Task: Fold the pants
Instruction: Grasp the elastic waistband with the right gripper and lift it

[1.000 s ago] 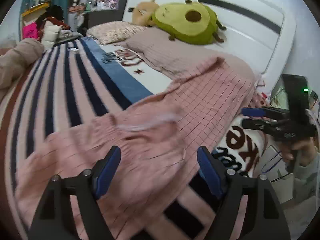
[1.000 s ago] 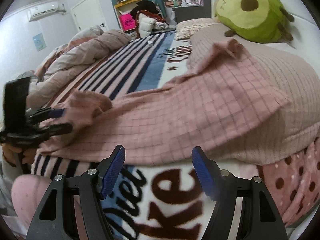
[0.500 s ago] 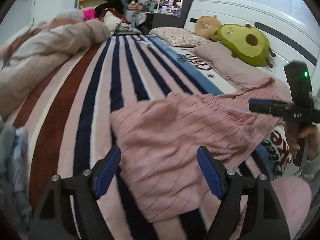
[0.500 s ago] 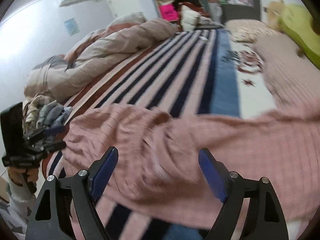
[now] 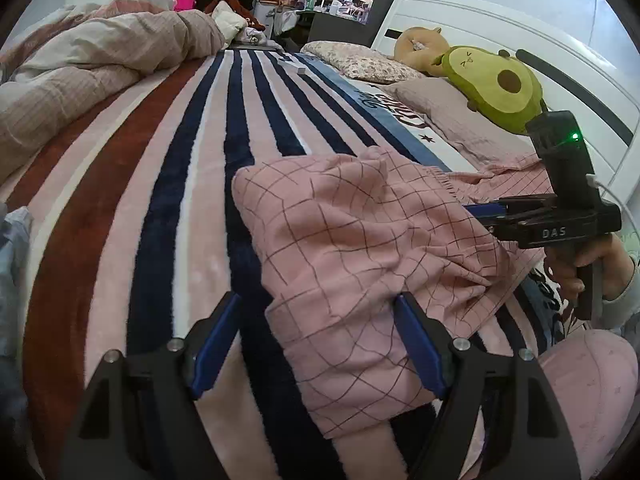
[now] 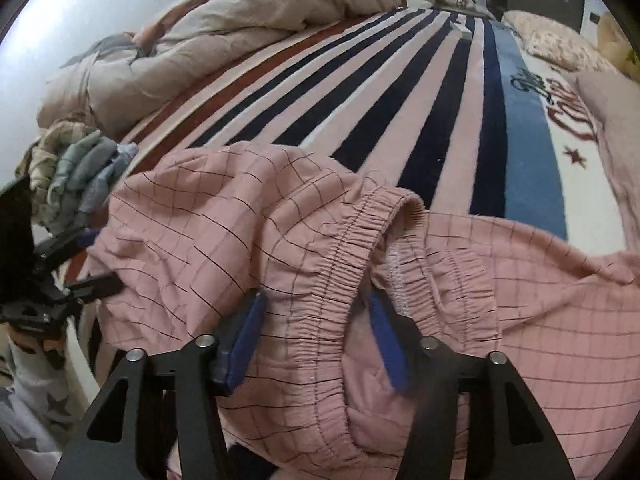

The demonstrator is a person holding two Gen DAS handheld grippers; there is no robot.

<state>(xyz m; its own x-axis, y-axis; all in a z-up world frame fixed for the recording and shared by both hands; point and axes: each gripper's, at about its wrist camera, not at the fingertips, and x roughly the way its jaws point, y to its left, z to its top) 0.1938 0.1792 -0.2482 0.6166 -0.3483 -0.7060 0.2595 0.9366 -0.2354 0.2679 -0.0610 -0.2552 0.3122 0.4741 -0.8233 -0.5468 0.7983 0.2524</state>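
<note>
While both hand-held grippers gape apart over pink pants (image 5: 360,248), elastic waistband (image 6: 352,264) visible only rightward.

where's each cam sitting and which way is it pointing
Left wrist: on the left gripper, low over the striped blanket, facing along the bed past the pink pants toward the headboard; the right gripper and its hand show at right.
Right wrist: on the right gripper, straddling the pants' waistband, facing the duvet; the left gripper shows at left.
Shared: pants, blanket, each other's gripper.
</note>
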